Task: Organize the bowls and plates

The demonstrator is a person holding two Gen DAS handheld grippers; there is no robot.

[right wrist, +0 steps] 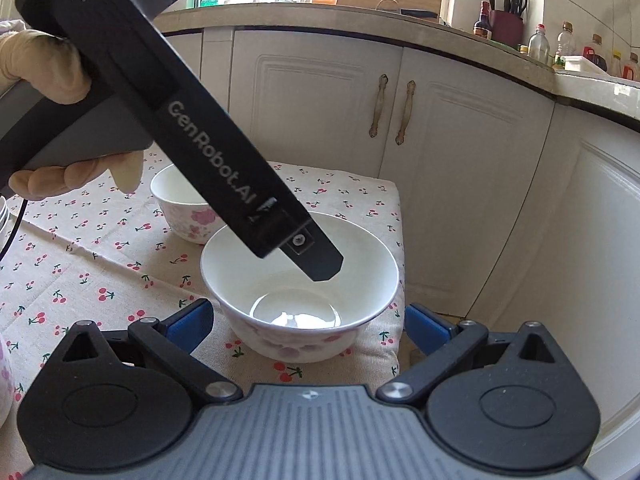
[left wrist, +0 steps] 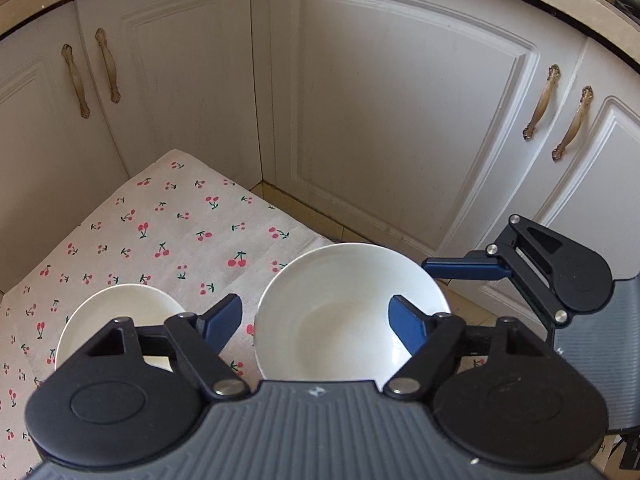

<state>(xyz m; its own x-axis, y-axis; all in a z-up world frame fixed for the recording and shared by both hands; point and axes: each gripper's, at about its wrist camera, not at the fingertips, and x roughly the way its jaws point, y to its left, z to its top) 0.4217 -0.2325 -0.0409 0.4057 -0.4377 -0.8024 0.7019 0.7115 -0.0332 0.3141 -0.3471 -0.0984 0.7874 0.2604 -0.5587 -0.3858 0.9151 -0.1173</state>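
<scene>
Two bowls sit on the cherry-print cloth (right wrist: 96, 264) over the low counter: the large bowl (right wrist: 300, 276) at the near right corner, close to the edge, and the small bowl (right wrist: 180, 204) just behind it to the left, apart but near. Left gripper (left wrist: 316, 320) is partly open, straddling the large bowl's left wall: one finger outside, the other finger (left wrist: 406, 326) inside over the basin; pads not pressing that I can see, nothing held. Right gripper (right wrist: 308, 320) is wide, its fingers either side of the same bowl, no contact, nothing held. Risks: both grippers crowd one bowl, so they could knock each other; a rim pinch on smooth glazed ceramic could slip or tip the bowl; the bowl is close to the corner, so a push could send it off onto the floor; the loose cloth could drag. Hidden: the left gripper's body crosses the right wrist view and covers part of both bowls; exact pad contact on the rim cannot be told; a rim of something white (right wrist: 3, 212) is cut off at the left edge, maybe stacked dishes; no plates clearly visible; gloved hand (right wrist: 48, 68) only partly seen.
</scene>
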